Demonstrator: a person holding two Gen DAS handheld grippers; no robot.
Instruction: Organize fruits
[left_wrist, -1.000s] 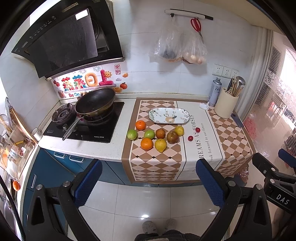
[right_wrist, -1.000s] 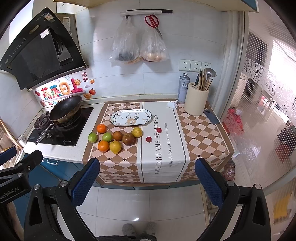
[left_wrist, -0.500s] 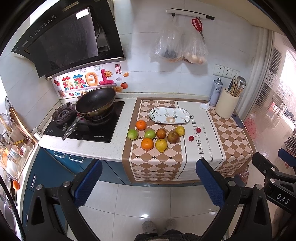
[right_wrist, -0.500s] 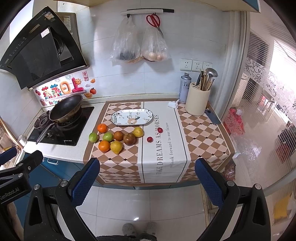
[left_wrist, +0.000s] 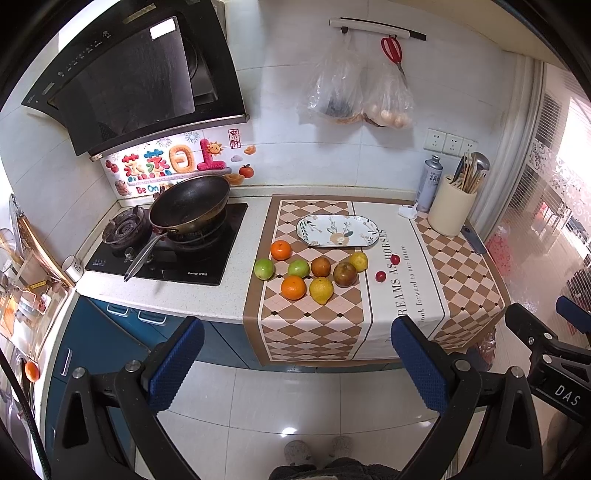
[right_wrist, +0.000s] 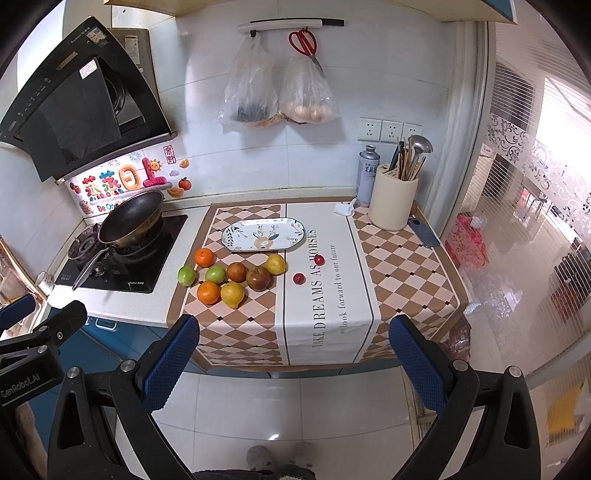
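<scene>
Several fruits lie on the checked cloth (left_wrist: 306, 325) on the counter: two oranges (left_wrist: 293, 287) (right_wrist: 208, 292), two green fruits (left_wrist: 264, 268), yellow lemons (left_wrist: 321, 290) (right_wrist: 232, 294), brown fruits (left_wrist: 345, 274) (right_wrist: 258, 278) and two small red ones (left_wrist: 380, 276) (right_wrist: 299, 278). An oval patterned plate (left_wrist: 338, 230) (right_wrist: 263, 235) lies empty behind them. My left gripper (left_wrist: 297, 358) and right gripper (right_wrist: 293, 354) are both open and empty, held over the floor well in front of the counter.
A black wok (left_wrist: 190, 203) sits on the hob at the left. A utensil holder (left_wrist: 451, 212) and a spray can (left_wrist: 430, 182) stand at the back right. Two plastic bags (left_wrist: 354, 92) and red scissors hang on the wall. A glass door is on the right.
Both views have crept very slightly closer to the counter. Both grippers stay open and nothing on the counter has moved.
</scene>
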